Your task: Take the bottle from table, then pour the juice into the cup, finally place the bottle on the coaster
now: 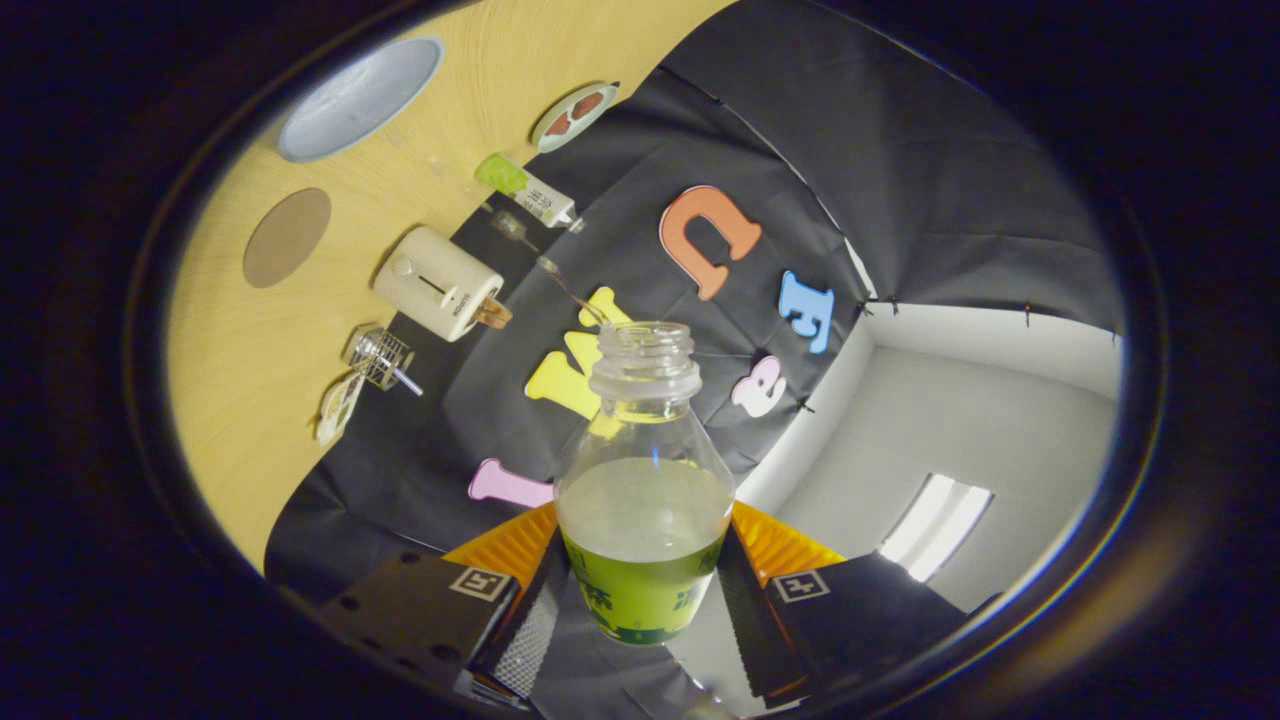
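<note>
Between the tool's [640,600] two fingers sits the uncapped bottle [643,480], both pressing its green-labelled base, lifted off the table [250,370] and part full of juice. Beyond, by the table's far edge, lie a toaster [437,283], brown coaster [287,237] and blue plate [360,97].
</note>
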Demonstrator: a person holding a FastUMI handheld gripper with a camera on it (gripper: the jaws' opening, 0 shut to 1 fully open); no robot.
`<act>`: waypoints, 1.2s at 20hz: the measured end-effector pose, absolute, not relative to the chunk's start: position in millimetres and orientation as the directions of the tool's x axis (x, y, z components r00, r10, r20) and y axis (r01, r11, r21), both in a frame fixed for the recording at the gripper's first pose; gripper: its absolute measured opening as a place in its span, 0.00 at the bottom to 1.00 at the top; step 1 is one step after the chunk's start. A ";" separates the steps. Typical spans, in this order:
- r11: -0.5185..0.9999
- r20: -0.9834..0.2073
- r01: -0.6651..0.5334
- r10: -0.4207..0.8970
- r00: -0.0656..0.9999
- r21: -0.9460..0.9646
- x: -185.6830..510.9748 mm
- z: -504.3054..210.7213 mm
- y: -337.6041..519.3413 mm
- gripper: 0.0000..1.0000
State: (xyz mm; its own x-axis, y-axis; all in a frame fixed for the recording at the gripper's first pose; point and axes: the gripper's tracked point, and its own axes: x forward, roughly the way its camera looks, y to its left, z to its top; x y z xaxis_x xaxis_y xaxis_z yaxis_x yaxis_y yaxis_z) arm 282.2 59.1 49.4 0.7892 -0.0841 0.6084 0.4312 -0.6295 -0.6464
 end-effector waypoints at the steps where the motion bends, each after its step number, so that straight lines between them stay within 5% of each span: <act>1: -0.638 0.609 0.429 -0.079 0.789 -0.639 282.6 50.3 60.9 0.80; 16: -0.621 0.659 0.479 -0.083 0.747 -0.620 258.1 98.8 61.4 0.80; 24: -0.340 0.584 0.493 -0.261 0.769 -0.801 260.6 100.1 35.1 0.80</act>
